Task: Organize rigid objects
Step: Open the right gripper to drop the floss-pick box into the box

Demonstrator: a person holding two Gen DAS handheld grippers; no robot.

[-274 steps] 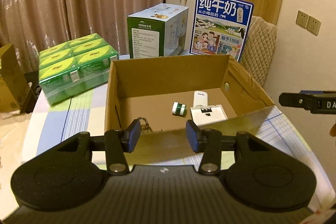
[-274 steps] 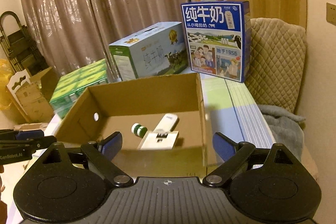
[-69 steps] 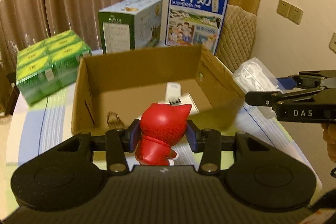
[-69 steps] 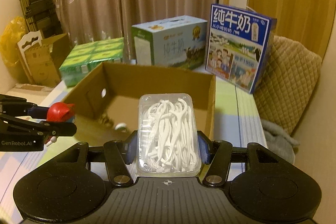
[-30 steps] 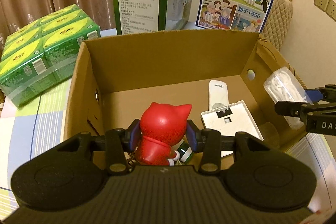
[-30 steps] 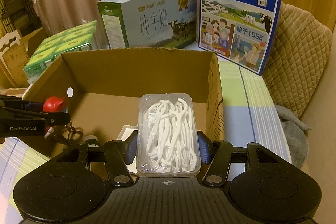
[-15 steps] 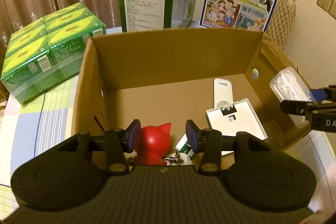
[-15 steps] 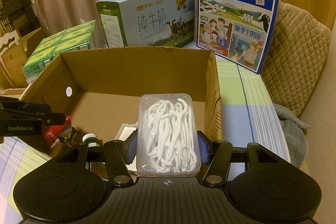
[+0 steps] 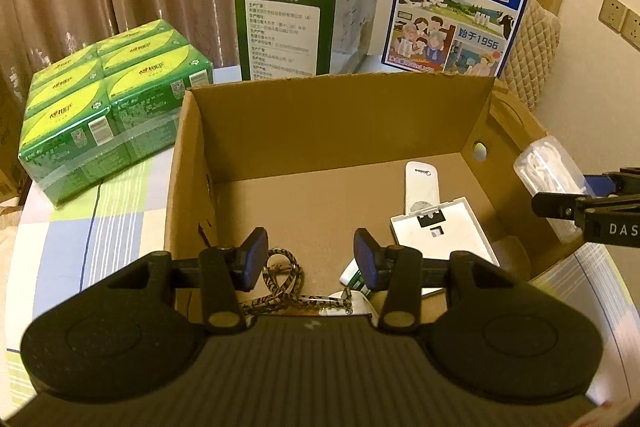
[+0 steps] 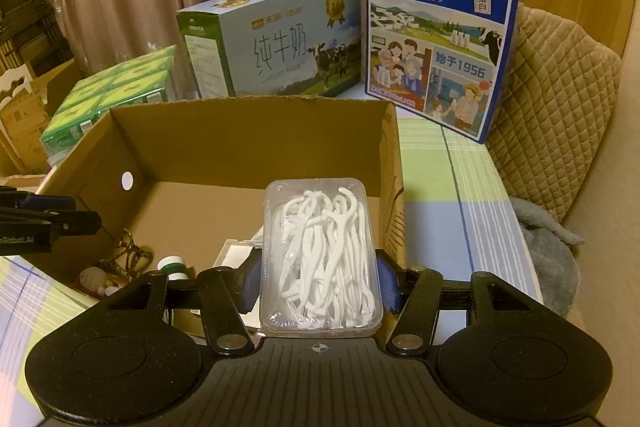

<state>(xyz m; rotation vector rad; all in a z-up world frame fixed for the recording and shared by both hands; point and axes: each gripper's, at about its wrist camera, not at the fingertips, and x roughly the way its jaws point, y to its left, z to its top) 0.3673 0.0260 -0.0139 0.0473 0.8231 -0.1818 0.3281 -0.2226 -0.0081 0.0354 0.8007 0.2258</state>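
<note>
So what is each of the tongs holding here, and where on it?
The right tongs clamp the clear box of floss picks across its long sides, near its closer end. The left tongs hold nothing.

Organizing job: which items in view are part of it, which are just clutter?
In play:
cardboard box
floss pick case, held in right tool
remote, white tray, small bottle, lanyard, all in box
left tool, empty

Clutter:
milk cartons
green packs

remote in cardboard box | milk cartons behind box
</note>
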